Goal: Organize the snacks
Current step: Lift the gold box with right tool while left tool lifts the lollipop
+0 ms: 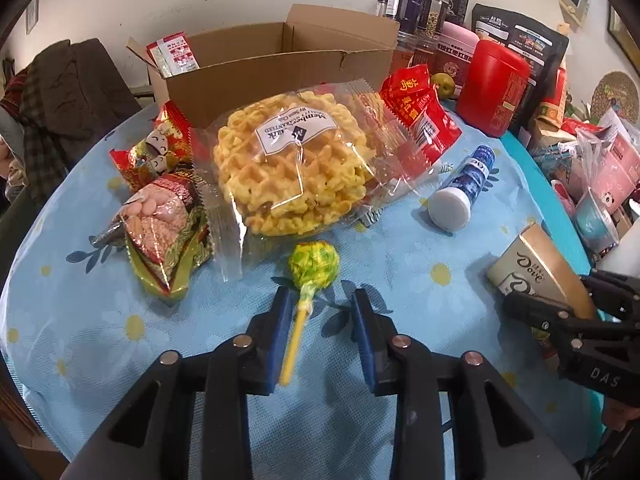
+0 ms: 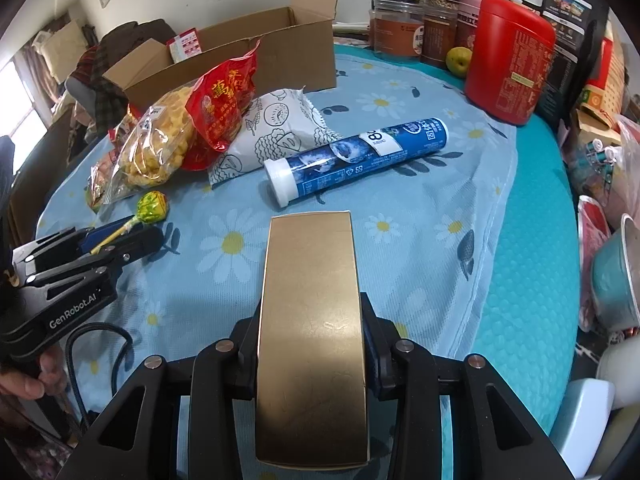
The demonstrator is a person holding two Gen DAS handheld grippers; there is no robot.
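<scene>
In the left wrist view, shiny crinkly snack packs [image 1: 160,204] are lying at the left on the soft blue flowery cloth [image 1: 400,272]. In the middle, a clear bag of bumpy yellow waffle rounds [image 1: 288,164] is sitting below the brown cardboard box [image 1: 280,68]. At the bottom middle, the left gripper [image 1: 322,300] is sitting slightly open, with the round green-yellow lollipop [image 1: 314,266] between its blue pads [image 1: 280,320], the thin stick leaning on the left pad only. Right of it, a smooth blue tube [image 1: 464,184] is lying flat. In the right wrist view, the right gripper [image 2: 310,316] is squeezing a flat shiny gold box [image 2: 312,320] at the bottom middle.
</scene>
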